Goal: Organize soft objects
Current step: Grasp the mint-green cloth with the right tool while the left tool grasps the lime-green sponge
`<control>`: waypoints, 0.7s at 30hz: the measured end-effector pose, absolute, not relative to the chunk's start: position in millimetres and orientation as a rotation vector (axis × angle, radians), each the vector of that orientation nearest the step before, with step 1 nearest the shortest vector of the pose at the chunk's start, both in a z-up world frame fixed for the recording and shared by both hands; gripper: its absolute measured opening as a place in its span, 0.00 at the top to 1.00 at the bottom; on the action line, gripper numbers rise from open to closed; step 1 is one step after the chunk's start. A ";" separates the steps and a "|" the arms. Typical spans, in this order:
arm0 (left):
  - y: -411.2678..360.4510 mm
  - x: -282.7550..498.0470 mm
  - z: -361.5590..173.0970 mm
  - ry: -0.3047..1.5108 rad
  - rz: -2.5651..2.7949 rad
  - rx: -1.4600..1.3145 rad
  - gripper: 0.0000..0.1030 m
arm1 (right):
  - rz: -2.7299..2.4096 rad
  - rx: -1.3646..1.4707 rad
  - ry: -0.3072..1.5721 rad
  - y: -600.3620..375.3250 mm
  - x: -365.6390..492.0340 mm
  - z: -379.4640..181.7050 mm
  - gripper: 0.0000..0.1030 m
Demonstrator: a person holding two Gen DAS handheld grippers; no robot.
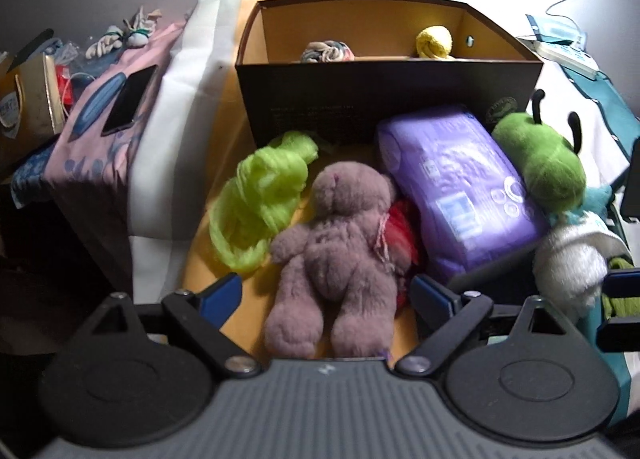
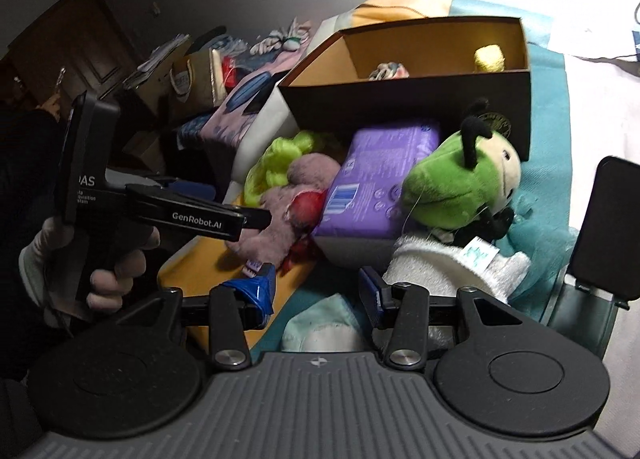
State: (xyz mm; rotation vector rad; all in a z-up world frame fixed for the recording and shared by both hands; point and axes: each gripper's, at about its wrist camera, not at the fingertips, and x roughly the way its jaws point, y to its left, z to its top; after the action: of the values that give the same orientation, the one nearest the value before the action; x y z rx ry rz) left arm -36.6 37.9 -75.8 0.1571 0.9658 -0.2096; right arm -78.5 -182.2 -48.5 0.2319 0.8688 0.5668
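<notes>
- Left wrist view: mauve plush teddy bear (image 1: 336, 255) lies face-down on an orange cloth (image 1: 200, 271), legs toward the camera, between the two blue-padded fingers of the left tongs (image 1: 326, 293).
- Left tongs stand wide apart; pads not pressing the bear.
- Lime-green fluffy yarn bundle (image 1: 260, 199) touches the bear's left side; a red knitted item (image 1: 402, 239) is tucked under its right side.
- Purple plastic soft pack (image 1: 460, 187) lies just beside the bear, leaning at the dark cardboard box (image 1: 360, 99).
- Inside the box: a yellow rolled cloth (image 1: 434, 41) and a multicoloured rolled cloth (image 1: 328, 51).
- Right wrist view: right tongs (image 2: 318, 293) part-way apart, nothing between them; white fluffy towel (image 2: 440, 263) just beside the right finger, green plush frog (image 2: 452, 187) resting above it.
</notes>
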 end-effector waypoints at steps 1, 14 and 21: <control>39.3 -38.7 -77.5 0.971 -0.222 0.152 0.10 | 0.586 0.224 0.886 -179.4 -80.2 -51.6 0.71; 48.9 -55.7 -99.0 1.006 -0.267 0.147 0.10 | 0.611 0.167 1.051 -167.8 -83.5 -92.0 0.70; 56.6 -56.3 -99.7 0.999 -0.279 0.125 0.10 | 0.578 0.186 1.102 -173.7 -84.6 -108.5 0.68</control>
State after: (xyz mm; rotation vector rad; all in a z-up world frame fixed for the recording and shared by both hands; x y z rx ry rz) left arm -56.3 56.6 -99.7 0.1250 0.9985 -0.2785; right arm -84.6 -173.7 -108.5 0.1861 1.1020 0.5782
